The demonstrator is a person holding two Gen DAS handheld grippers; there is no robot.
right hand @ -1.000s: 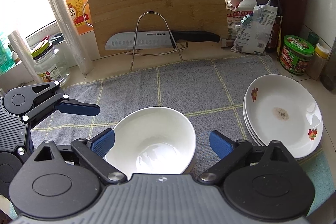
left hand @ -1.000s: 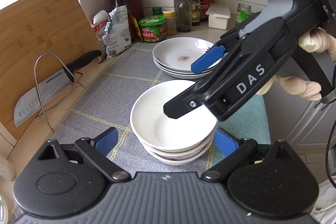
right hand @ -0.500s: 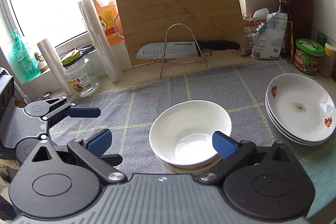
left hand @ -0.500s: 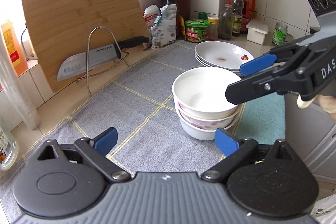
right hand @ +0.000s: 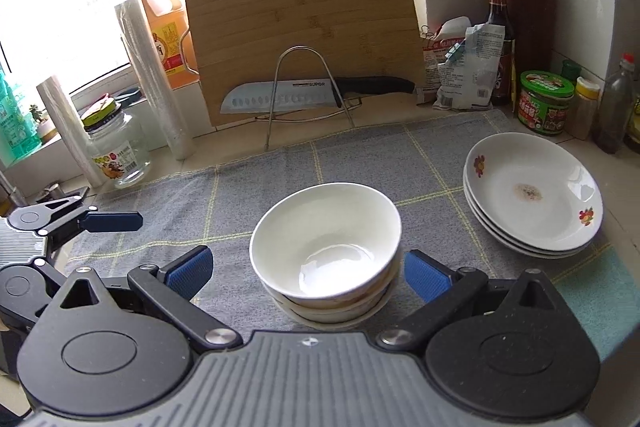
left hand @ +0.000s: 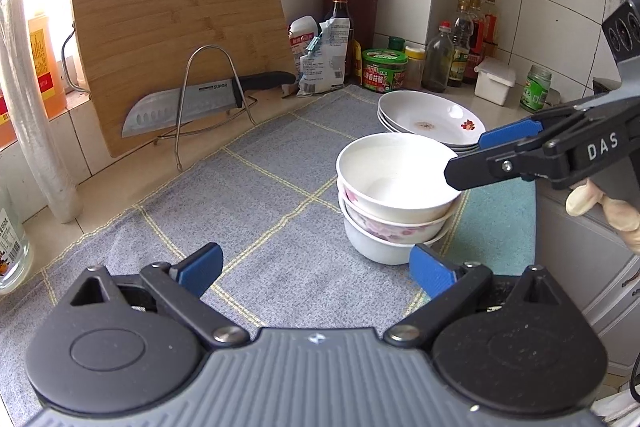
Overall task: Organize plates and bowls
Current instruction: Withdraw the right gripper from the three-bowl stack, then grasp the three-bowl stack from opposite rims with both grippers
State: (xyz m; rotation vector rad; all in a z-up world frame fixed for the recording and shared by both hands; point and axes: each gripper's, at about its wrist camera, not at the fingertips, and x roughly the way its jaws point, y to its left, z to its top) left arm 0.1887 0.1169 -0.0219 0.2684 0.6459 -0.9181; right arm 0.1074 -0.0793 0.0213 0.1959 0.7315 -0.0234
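A stack of three white bowls (left hand: 394, 199) stands on the grey checked mat (left hand: 256, 211); it also shows in the right wrist view (right hand: 326, 255). A stack of white flowered plates (left hand: 430, 119) sits behind it, at the right in the right wrist view (right hand: 532, 195). My left gripper (left hand: 316, 271) is open and empty, low over the mat, left of the bowls. My right gripper (right hand: 308, 273) is open and empty, just short of the bowl stack; it shows from the side in the left wrist view (left hand: 492, 155).
A bamboo cutting board (right hand: 304, 27) leans at the back with a knife (right hand: 312, 93) on a wire rack. Jars, bottles and a knife block (right hand: 528, 15) line the back right. Film rolls (right hand: 154, 83) and a glass jar (right hand: 116, 151) stand at the left.
Both grippers have pulled back from the bowl stack. The left one moved back and to the left; the right one rose and withdrew. The bowls and plates have not moved.
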